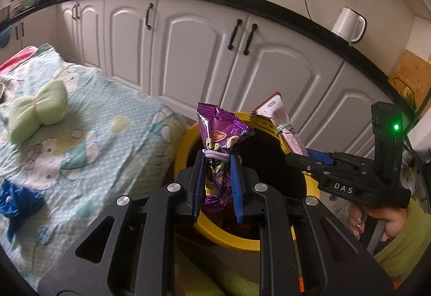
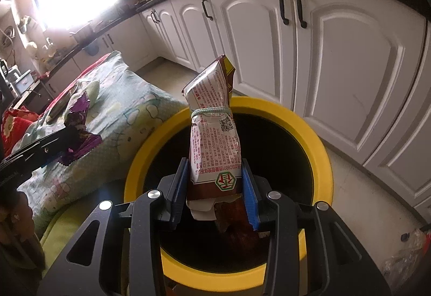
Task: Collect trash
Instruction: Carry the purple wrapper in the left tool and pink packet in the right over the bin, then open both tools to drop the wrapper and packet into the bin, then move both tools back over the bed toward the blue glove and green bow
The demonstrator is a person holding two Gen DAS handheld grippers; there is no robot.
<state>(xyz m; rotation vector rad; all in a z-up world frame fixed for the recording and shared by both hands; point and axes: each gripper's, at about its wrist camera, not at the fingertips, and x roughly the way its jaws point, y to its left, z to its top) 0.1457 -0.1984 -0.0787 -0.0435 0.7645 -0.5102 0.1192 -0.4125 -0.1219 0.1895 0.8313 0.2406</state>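
Gleaming purple wrapper [image 1: 218, 145], band-cinched

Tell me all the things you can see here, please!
Purple wrapper: one, purple, clamped in the left tool above the bin.
Brown-and-white packet: one, tied with a green band, clamped in the right tool above the bin.
Bin: one, yellow rim, black inside, on the floor beside the bed.
Bedspread: one, pale green, cartoon print.
Bow: one, light green, on the bedspread.
Blue cloth: one, bedspread edge.
Kettle: one, white, on the counter.
Cabinets: several, white, black handles.
Left tool: black, blue pads.
Right tool: black, blue pads.
Sleeve: green.
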